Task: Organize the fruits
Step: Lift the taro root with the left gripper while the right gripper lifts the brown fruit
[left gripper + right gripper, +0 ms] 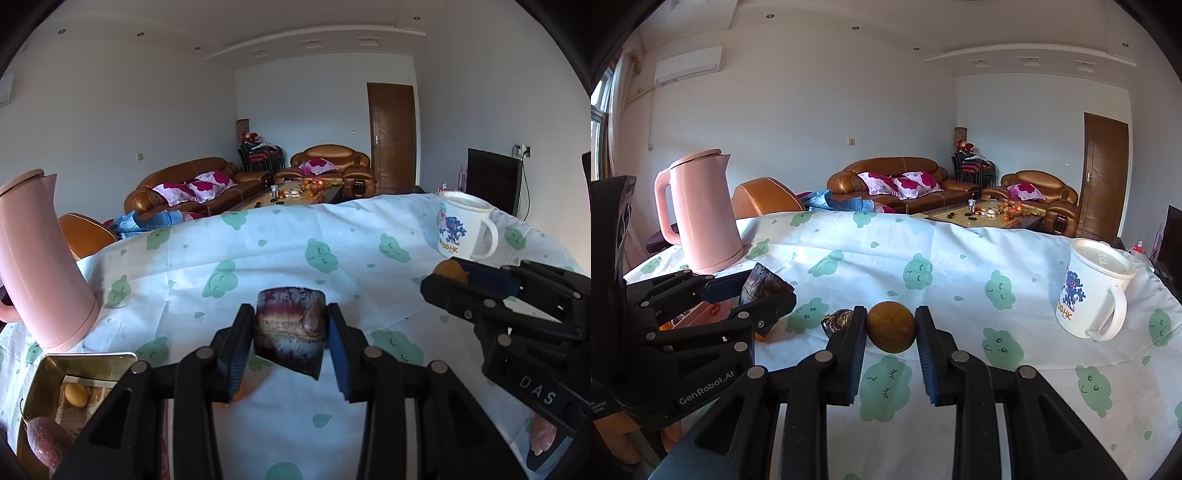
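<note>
My left gripper (290, 334) is shut on a dark purple-brown chunk of fruit (290, 332) and holds it above the tablecloth; the same chunk (764, 286) shows at the left in the right wrist view. My right gripper (891, 326) is shut on a small round brown fruit (891, 326), held above the cloth; the fruit (450, 271) also shows at the right in the left wrist view. A gold tin (51, 373) at lower left holds a small round brown fruit (75, 394) and a purple-red fruit (48, 439). Another dark piece (837, 320) lies on the cloth.
A pink kettle (701, 214) stands at the table's left. A white lidded mug (1093, 288) stands at the right. The table has a white cloth with green prints (942, 266). An orange item (713, 314) lies under my left gripper. Sofas and a coffee table are behind.
</note>
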The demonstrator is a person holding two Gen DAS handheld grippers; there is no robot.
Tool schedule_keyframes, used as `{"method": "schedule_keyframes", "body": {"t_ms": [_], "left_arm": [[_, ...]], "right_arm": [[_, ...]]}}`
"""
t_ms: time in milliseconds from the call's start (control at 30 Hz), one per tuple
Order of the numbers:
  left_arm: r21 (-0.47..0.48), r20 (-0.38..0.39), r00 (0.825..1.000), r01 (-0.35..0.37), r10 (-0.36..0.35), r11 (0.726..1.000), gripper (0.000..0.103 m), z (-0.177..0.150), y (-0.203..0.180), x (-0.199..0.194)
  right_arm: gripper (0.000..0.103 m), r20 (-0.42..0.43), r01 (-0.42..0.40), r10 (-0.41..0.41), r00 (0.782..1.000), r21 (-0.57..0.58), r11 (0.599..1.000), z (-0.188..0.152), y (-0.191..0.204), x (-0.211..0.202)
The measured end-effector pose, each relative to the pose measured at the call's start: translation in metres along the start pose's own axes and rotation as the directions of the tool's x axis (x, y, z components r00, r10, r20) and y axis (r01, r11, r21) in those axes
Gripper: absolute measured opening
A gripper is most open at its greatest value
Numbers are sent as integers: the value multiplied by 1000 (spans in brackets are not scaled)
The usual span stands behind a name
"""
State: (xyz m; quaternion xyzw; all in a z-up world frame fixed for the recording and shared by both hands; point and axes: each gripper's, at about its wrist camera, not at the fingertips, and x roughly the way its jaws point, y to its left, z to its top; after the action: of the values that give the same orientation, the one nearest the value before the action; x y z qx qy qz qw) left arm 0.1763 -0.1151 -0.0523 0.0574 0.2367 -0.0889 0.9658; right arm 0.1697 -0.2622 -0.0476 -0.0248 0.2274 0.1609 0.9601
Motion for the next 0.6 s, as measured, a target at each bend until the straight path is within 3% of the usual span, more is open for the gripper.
{"method": "schedule_keyframes", "body": {"t_ms": [600], "left_arm": [[-11,51,999,-10,11,1000,41,-2,2,-11]], "right_arm": [[28,52,19,-18,998,-30,999,-2,5,-9]]}}
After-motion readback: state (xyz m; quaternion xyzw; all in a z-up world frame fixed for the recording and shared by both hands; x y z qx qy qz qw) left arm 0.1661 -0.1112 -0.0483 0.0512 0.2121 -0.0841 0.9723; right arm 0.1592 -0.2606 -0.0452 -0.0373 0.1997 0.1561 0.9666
